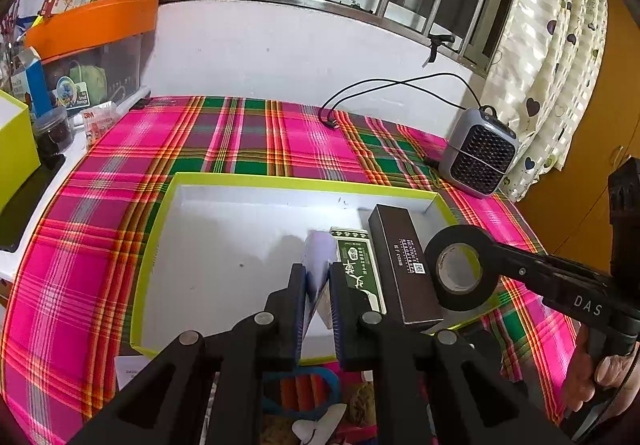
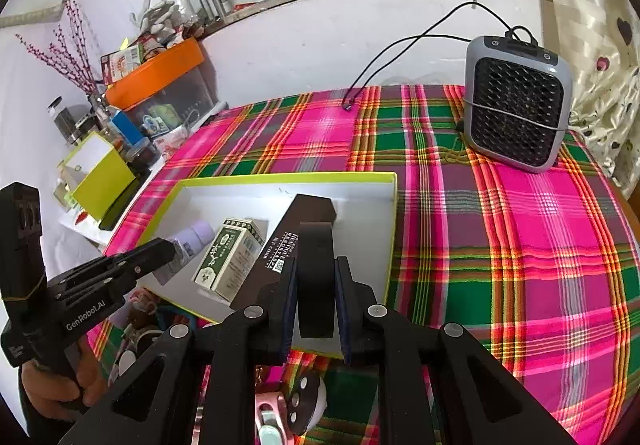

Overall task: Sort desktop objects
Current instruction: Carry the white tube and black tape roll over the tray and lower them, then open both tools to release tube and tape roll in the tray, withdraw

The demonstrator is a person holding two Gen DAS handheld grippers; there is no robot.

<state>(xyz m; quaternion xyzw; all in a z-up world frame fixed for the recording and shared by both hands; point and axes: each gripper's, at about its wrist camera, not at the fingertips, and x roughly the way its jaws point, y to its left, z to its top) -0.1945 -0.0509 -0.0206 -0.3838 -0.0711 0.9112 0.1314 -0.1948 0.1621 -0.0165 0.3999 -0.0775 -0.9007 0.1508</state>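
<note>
Our left gripper (image 1: 318, 285) is pinching one pale lavender bottle (image 1: 318, 257) inside the lime-rimmed tray (image 1: 280, 181); only the right wrist view is showing its rounded cap. Our right gripper (image 2: 316, 285) is clamping one black tape roll (image 2: 316, 269) above the tray's near edge. Two boxes are lying inside: green (image 2: 230, 259) and black (image 2: 288, 245).

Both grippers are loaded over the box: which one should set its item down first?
Probably left. The left gripper holds the lavender bottle low over bare floor of the tray. The right gripper holds the tape roll above the long black box at the edge.
</note>
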